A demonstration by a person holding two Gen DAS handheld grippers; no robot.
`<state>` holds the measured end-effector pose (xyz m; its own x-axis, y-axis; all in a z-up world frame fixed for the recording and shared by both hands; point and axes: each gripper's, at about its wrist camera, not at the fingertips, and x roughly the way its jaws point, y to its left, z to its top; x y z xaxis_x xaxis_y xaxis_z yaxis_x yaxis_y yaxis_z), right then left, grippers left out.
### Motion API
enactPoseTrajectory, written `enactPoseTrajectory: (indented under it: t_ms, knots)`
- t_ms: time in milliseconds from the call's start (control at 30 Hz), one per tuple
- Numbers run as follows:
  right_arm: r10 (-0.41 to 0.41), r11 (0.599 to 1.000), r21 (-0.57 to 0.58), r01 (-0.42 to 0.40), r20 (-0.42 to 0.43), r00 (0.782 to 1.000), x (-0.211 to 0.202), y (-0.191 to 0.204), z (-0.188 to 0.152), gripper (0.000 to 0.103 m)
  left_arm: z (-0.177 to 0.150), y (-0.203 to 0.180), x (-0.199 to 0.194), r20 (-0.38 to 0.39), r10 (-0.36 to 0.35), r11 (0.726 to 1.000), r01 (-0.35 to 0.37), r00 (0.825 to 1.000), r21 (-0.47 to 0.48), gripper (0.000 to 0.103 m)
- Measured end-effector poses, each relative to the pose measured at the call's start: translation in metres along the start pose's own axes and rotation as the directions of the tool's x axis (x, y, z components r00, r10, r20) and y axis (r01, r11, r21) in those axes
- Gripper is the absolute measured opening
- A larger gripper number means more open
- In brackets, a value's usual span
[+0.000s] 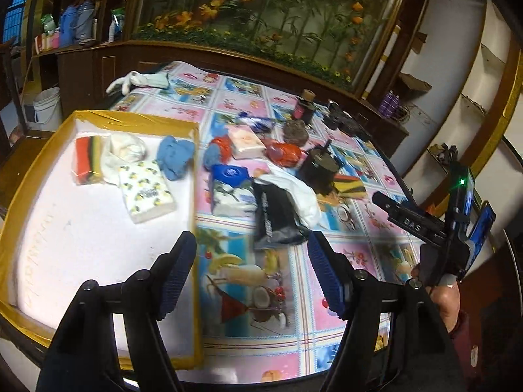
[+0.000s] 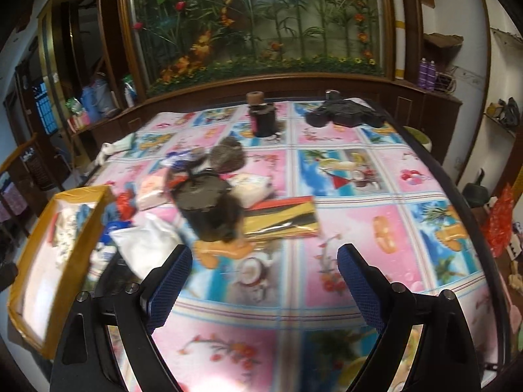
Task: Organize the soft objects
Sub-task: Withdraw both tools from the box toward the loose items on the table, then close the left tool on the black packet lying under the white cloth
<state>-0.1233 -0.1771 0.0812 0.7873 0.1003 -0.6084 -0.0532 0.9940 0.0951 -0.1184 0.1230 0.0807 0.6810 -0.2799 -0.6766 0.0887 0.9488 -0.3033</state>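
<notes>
Both grippers hang with jaws spread and nothing between them: the left gripper (image 1: 251,261) over the tablecloth (image 1: 343,245) beside the yellow-rimmed tray (image 1: 196,196), the right gripper (image 2: 264,281) above bare cloth. From the left gripper, a black pouch (image 1: 274,219) and white cloth (image 1: 300,196) lie just ahead at twelve o'clock, the lemon-print tissue pack (image 1: 147,192) in the tray at ten. From the right gripper, a striped packet (image 2: 284,219) lies at twelve.

a home dining room: patterned tablecloth (image 2: 327,176), flower mural (image 2: 261,16) (wooden shelving around).
</notes>
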Motion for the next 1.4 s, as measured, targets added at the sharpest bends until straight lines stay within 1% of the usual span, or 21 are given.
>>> enactPoseTrajectory:
  t_ms: [133,267,600,767,833,933,1000,1067,1133,1167,1233,1400]
  knots:
    - [-0.027,1.0,-0.002,0.027,-0.011,1.0,0.012,-0.006,-0.001,0.091,-0.01,-0.02,0.013,-0.054,-0.02,0.999,0.022,0.998,0.03,0.07]
    - [-0.024,1.0,0.011,0.024,-0.019,1.0,0.025,-0.015,-0.001,0.091,-0.02,-0.035,0.027,-0.1,-0.026,0.998,0.032,0.995,0.05,0.07]
    - [0.022,0.997,0.073,-0.019,-0.042,0.999,0.035,-0.033,-0.002,0.091,-0.047,-0.065,0.06,-0.194,-0.006,0.992,0.031,0.981,0.126,0.07]
    - [0.029,0.997,0.07,-0.026,-0.04,0.999,0.034,-0.033,-0.004,0.091,-0.057,-0.07,0.073,-0.231,0.009,0.99,0.024,0.973,0.142,0.07]
    - [0.031,0.998,0.062,-0.029,-0.041,0.999,0.034,-0.031,-0.005,0.092,-0.059,-0.075,0.074,-0.219,0.03,0.986,0.007,0.975,0.169,0.07]
    - [0.031,0.998,0.051,-0.029,-0.042,0.999,0.033,-0.028,-0.006,0.092,-0.062,-0.079,0.075,-0.211,0.045,0.981,-0.002,0.976,0.196,0.075]
    - [0.032,0.998,0.049,-0.03,-0.043,0.999,0.034,-0.027,-0.006,0.092,-0.065,-0.083,0.076,-0.208,0.048,0.978,-0.004,0.977,0.21,0.086]
    - [0.034,0.998,0.052,-0.031,-0.048,0.998,0.034,-0.028,-0.006,0.092,-0.069,-0.087,0.077,-0.197,0.064,0.973,-0.017,0.978,0.231,0.09]
    - [0.036,0.998,0.057,-0.033,-0.053,0.998,0.035,-0.029,-0.006,0.092,-0.072,-0.091,0.079,-0.198,0.073,0.968,-0.021,0.978,0.251,0.1]
    - [0.037,0.998,0.06,-0.034,-0.055,0.998,0.036,-0.03,-0.006,0.092,-0.074,-0.092,0.081,-0.205,0.079,0.966,-0.025,0.976,0.257,0.103]
    - [0.036,0.997,0.064,-0.032,-0.059,0.998,0.037,-0.03,-0.006,0.092,-0.077,-0.096,0.081,-0.195,0.105,0.956,-0.045,0.975,0.289,0.103]
    - [0.034,0.998,0.063,-0.03,-0.068,0.997,0.039,-0.029,-0.006,0.092,-0.08,-0.099,0.083,-0.199,0.131,0.94,-0.057,0.971,0.337,0.103]
